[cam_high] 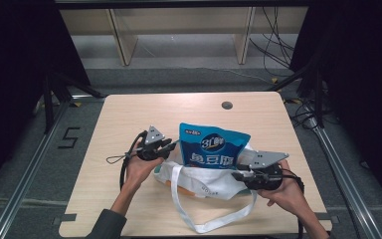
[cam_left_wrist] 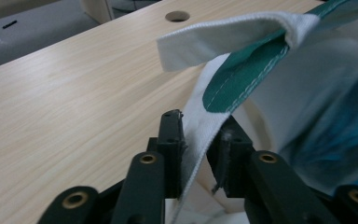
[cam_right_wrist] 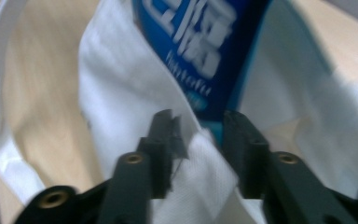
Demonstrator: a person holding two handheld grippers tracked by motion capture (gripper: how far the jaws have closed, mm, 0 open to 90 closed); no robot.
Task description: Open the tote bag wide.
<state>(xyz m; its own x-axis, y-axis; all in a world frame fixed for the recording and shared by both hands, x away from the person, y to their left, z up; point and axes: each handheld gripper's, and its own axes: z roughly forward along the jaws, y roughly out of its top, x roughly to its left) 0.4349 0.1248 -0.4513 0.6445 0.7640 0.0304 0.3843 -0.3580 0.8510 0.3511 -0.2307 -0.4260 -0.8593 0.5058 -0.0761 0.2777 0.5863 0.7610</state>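
Note:
A white cloth tote bag (cam_high: 204,181) lies on the wooden table (cam_high: 129,114) with a blue snack pouch (cam_high: 211,147) standing in its mouth. My left gripper (cam_high: 171,148) is at the bag's left rim. In the left gripper view the jaws (cam_left_wrist: 200,130) are shut on the white and green rim (cam_left_wrist: 242,79), with the blue pouch (cam_left_wrist: 349,135) behind it. My right gripper (cam_high: 238,175) is at the right rim. Its jaws (cam_right_wrist: 198,123) pinch bunched white cloth (cam_right_wrist: 121,79) just below the pouch (cam_right_wrist: 200,42). The bag's mouth is stretched between the two grippers.
A long white strap (cam_high: 199,219) loops from the bag toward the table's front edge. A round cable hole (cam_high: 227,105) sits near the far edge. Wooden shelf legs and cables stand on the floor beyond the table.

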